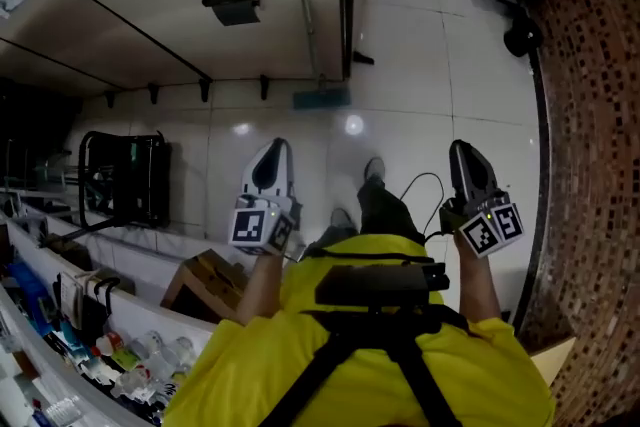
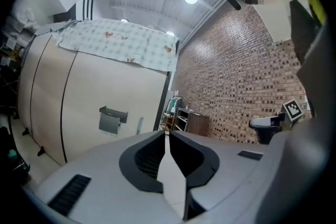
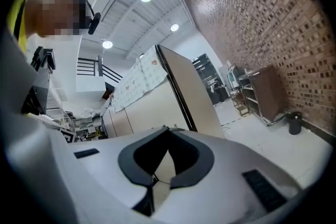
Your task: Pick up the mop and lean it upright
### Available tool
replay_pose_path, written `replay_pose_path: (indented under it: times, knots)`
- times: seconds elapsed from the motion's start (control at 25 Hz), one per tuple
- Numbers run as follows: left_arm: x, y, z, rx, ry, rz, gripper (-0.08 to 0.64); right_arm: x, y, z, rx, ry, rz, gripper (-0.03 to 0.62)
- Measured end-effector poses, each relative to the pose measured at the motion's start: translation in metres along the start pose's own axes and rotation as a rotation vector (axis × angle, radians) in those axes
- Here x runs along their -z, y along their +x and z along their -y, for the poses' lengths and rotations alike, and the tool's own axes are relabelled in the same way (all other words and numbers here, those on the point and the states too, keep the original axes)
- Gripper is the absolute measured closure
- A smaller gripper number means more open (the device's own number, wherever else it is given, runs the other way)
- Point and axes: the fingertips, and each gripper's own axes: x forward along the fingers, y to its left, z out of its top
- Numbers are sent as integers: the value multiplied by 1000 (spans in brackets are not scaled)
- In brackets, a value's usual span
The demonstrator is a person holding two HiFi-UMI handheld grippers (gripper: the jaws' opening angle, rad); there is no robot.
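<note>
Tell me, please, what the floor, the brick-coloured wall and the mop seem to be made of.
Floor: pale tiles, likely glazed ceramic; grout lines and lamp reflections show a glossy finish. Wall: matt brick or brick-look cladding, in small reddish-brown courses. Mop: slim pale handle, metal or plastic; bluish head too small to tell.

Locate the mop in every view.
Head view: mop at upper centre, against the beige partition.
Left gripper view: mop left of centre, just right of the dark wall box.
Right gripper view: not in it.
Shared landmark: the beige partition.
</note>
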Motion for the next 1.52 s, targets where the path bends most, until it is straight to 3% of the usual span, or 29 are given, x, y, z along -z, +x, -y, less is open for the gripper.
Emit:
replay_pose_path:
  times: [0.08,0.2,0.48,0.52,0.8,0.92,1.12,1.2,1.36,1.52]
  knots:
    - [2,29,-5,5,14,-17,467,0,28,16,-7,-12,-5,586]
    - [-1,85,-13,3,8,-13,465,-11,79,51,-14,-55,2,586]
    - [-15,250,-54,-84,35,16,461,-60,211,149,-53,-109,3,586]
    - [-15,273,-63,-95,45,11,431,-66,229,160,-62,-124,-3,586]
    - [1,404,-137,-156,87,-69,388,-66,313,195,-101,-133,-97,584]
    - [24,452,-171,-163,102,-119,380,-57,330,213,-73,-134,-147,586]
    - [47,498,-194,-156,125,-144,385,-42,349,222,-39,-113,-220,584]
    - [50,507,-199,-170,143,-125,417,-37,360,220,-49,-114,-237,584]
    - [52,509,-201,-210,202,-61,448,-32,373,218,-54,-118,-255,586]
    - [53,500,-189,-212,218,-71,448,-34,373,218,-49,-106,-241,585]
